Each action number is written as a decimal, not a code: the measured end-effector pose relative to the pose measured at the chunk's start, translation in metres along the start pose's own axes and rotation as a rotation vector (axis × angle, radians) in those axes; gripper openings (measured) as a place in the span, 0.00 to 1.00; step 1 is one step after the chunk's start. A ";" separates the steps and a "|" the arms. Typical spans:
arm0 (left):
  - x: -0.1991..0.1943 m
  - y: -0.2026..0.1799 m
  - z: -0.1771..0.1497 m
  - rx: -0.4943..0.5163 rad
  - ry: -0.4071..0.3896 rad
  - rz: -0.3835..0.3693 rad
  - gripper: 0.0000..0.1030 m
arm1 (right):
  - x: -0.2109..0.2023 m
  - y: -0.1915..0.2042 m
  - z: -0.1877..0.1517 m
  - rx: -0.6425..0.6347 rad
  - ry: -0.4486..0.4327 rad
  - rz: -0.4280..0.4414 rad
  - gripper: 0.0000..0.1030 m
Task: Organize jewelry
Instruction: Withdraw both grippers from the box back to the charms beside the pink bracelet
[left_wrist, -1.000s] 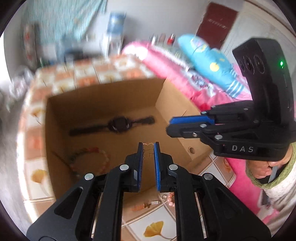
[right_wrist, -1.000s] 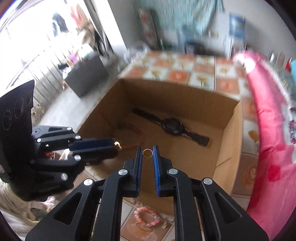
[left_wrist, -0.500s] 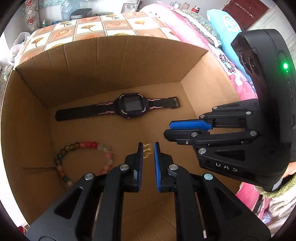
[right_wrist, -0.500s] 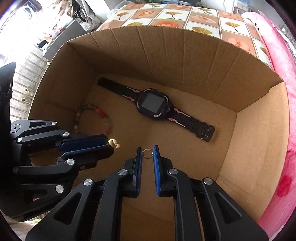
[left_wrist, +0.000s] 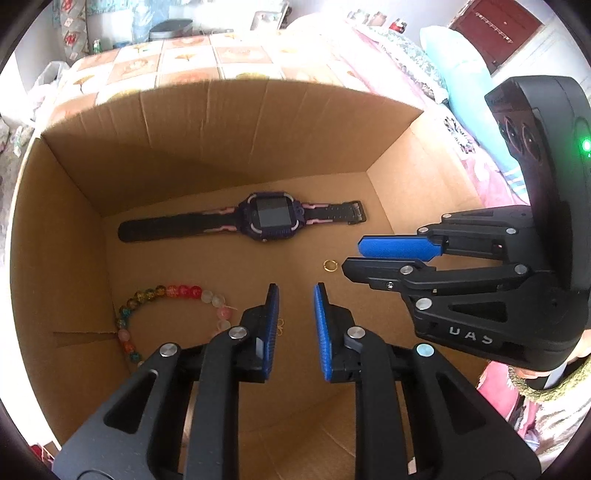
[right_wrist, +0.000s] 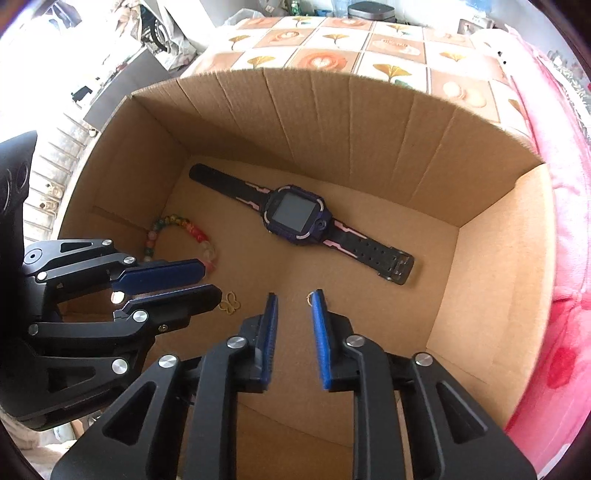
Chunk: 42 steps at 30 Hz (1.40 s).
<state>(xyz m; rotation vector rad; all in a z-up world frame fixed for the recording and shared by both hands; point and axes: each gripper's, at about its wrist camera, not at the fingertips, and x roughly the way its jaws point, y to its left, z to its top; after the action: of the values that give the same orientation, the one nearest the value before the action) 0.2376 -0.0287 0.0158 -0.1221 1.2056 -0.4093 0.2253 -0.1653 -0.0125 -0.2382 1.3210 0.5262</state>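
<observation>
Both tools reaching down into an open cardboard box (left_wrist: 66, 229) on a tiled tabletop (right_wrist: 399, 40), presumably the collecting place for the jewelry; left gripper (left_wrist: 295, 291) with blue pads parted, jaws having just been opening, nothing between them; small gold butterfly charm (right_wrist: 229, 303) now lying loose on the box floor, seen in the right wrist view just beyond the left tool's tips, and in the left wrist view only as a glint (left_wrist: 280, 326) beside the left pad, so apparently let go rather than held; right gripper (right_wrist: 293, 297) likewise spread, jaws also having just been opening, gap between the pads empty; thin gold ring (left_wrist: 330, 266) resting flat on the cardboard just off the right tool's tips in the left wrist view, while in the right wrist view only a sliver (right_wrist: 309, 294) showing at the tip of the right-hand pad, touching or merely behind it being hard to tell; dark smartwatch (left_wrist: 271, 218) stretched out flat along the far wall, beaded bracelet (left_wrist: 155, 317) curled near the left wall, each kept apart, likely to avoid tangling; both small pieces set in the free middle ground between them; probably the release step, with lifting both tools clear as the likely follow-up; risk of the ring clinging to a pad on the way up.
</observation>
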 end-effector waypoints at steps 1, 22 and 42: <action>-0.003 -0.001 0.000 0.007 -0.013 0.004 0.18 | -0.005 0.000 -0.001 0.001 -0.015 0.004 0.19; -0.160 -0.034 -0.175 0.222 -0.510 -0.112 0.28 | -0.150 0.041 -0.184 -0.045 -0.532 0.181 0.26; -0.014 -0.025 -0.198 0.216 -0.300 0.139 0.28 | 0.013 0.080 -0.217 0.023 -0.326 0.033 0.26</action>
<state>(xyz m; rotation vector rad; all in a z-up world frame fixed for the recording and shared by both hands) 0.0446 -0.0224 -0.0353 0.0842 0.8632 -0.3816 0.0023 -0.1920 -0.0678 -0.1061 1.0149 0.5520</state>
